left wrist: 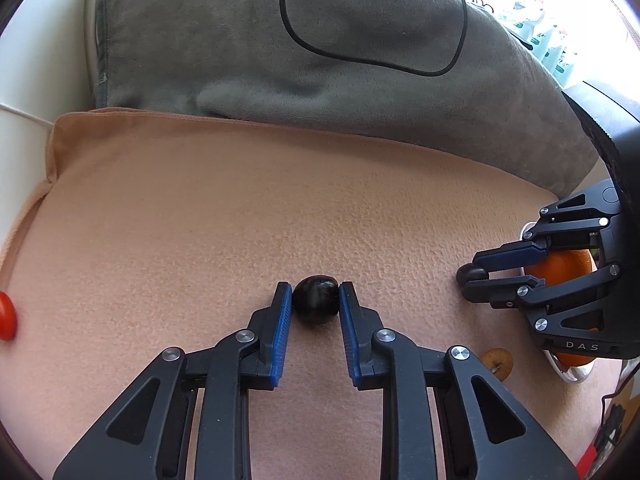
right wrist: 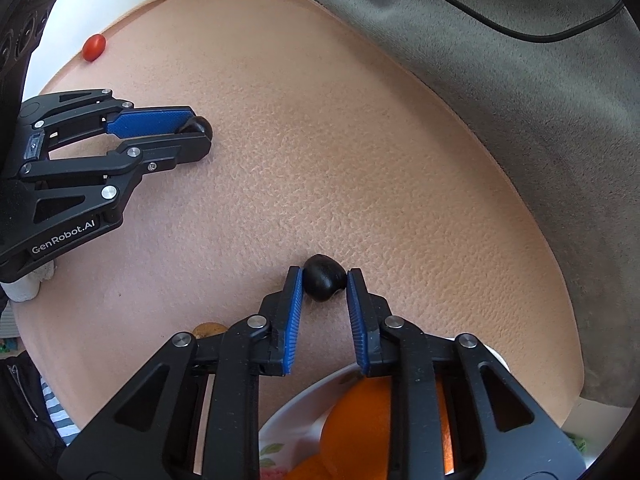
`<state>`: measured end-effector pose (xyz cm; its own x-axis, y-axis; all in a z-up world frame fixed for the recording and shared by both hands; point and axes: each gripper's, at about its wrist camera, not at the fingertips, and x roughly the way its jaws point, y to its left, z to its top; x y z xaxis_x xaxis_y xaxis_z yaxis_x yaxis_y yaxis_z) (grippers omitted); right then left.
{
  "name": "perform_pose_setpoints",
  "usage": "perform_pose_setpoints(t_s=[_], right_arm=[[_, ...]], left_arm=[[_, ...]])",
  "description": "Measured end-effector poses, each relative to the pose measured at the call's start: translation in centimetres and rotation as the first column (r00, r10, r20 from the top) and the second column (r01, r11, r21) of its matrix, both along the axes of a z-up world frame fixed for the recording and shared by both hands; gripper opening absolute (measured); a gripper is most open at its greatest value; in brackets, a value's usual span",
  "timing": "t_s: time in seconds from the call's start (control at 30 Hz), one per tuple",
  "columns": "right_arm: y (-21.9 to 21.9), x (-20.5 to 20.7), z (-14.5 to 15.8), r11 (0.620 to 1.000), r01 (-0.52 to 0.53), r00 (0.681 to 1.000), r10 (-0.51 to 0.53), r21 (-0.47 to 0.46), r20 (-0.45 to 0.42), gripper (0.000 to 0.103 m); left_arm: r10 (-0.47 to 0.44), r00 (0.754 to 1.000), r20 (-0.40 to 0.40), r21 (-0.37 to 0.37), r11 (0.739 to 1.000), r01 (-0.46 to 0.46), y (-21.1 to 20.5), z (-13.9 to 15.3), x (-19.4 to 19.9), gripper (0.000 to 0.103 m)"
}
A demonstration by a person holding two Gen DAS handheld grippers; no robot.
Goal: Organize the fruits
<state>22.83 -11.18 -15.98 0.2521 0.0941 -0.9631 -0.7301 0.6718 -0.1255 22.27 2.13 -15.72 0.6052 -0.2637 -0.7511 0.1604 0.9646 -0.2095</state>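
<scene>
On tan cushion (left wrist: 200,208), both grippers low, each clasping dark fruit

peach cushion (left wrist: 200,208), grey blanket (left wrist: 240,40), red tomato (right wrist: 94,47), orange fruit (right wrist: 356,420)

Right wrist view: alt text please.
Right gripper closes its jaws on a dark fruit on a tan cushion. Below sits a plate of oranges; the left gripper grips another dark fruit.
</scene>
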Motion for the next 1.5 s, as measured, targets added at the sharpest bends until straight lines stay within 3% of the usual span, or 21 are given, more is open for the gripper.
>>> perform_pose_setpoints(t_s=[0.4, 0.67, 1.13, 1.5], right_arm=[[-2.2, -0.6, 3.7, 0.989, 0.028, 0.999, -0.031, 0.143, 0.020, 0.023], [-5.7, -2.6, 7.8, 0.963, 0.061, 0.995, -0.081, 0.263, 0.063, 0.023], [-16.0, -5.1, 11.6, 0.889, 0.182, 0.961, -0.252, 0.421, 0.116, 0.023], [-21.9, -5.6, 9.5, 0.840, 0.305, 0.926, -0.371, 0.449, 0.064, 0.023]], left_arm=[[0.024, 0.999, 0.043, -0.036, 0.999, -0.023, 2.3, 2.2, -3.4, 0.022], [0.007, 0.996, 0.094, -0.074, 0.997, 0.000, 2.2, 4.5, -5.7, 0.022], [-0.121, 0.978, 0.168, -0.128, 0.981, 0.143, -4.4, 8.5, -7.5, 0.022], [-0.234, 0.953, 0.194, -0.136, 0.955, 0.262, -10.3, 9.8, -7.3, 0.022]])
